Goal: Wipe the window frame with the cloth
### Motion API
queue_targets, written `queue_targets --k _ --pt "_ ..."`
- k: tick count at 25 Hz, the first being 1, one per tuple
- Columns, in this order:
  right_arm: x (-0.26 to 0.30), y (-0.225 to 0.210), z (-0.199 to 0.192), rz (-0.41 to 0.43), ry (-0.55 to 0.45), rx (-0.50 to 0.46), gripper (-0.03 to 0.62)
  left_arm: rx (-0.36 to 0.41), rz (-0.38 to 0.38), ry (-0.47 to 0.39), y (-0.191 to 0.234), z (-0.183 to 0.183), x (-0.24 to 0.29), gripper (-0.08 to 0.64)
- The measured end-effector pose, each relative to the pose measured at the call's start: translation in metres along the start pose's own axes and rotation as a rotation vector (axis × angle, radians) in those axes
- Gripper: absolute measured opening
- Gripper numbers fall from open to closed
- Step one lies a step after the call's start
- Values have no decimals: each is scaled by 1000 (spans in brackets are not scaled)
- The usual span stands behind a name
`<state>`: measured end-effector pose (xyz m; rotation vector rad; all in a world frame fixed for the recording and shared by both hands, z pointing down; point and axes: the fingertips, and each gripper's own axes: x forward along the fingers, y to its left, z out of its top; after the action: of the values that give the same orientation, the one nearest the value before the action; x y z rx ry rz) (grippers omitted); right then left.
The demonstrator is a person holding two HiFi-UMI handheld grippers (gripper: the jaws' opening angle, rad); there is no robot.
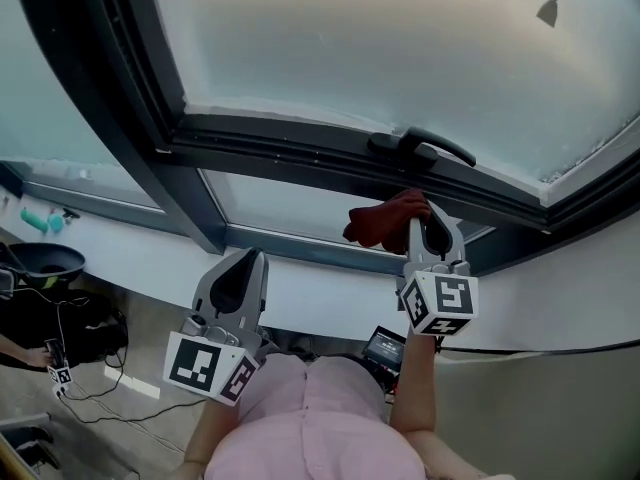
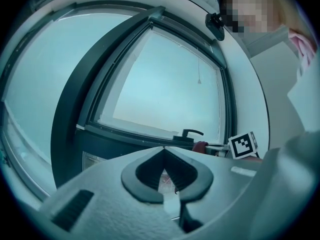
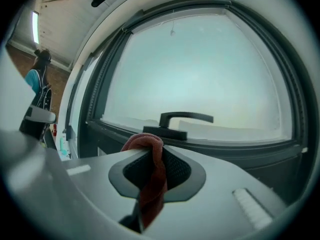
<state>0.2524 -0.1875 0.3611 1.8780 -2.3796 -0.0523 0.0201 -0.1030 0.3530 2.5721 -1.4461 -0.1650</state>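
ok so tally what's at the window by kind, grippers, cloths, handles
grippers: 2, the left gripper and the right gripper
red cloth: 1, pinched in the right gripper
window handle: 1
total: 4

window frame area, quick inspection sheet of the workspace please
surface: dark window frame with black handle; white sill below; dirt cannot be judged
job's things: red cloth bunched against the frame under the handle
clutter: teal bottle and black bowl-shaped thing at far left
grippers: right gripper shut on the cloth; left gripper off the frame, fingers together, nothing between
cables: loose cables on the floor, lower left
surroundings: pale glass; another person far left in the right gripper view
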Motion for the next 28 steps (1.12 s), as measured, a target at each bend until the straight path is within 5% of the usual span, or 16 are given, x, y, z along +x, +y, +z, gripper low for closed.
queue_targets --k 9,28 --pt "31 32 -42 54 147 41 51 1 86 -12 26 7 -25 -3" --pt "53 24 -48 43 124 16 51 25 79 -20 23 14 -22 -3"
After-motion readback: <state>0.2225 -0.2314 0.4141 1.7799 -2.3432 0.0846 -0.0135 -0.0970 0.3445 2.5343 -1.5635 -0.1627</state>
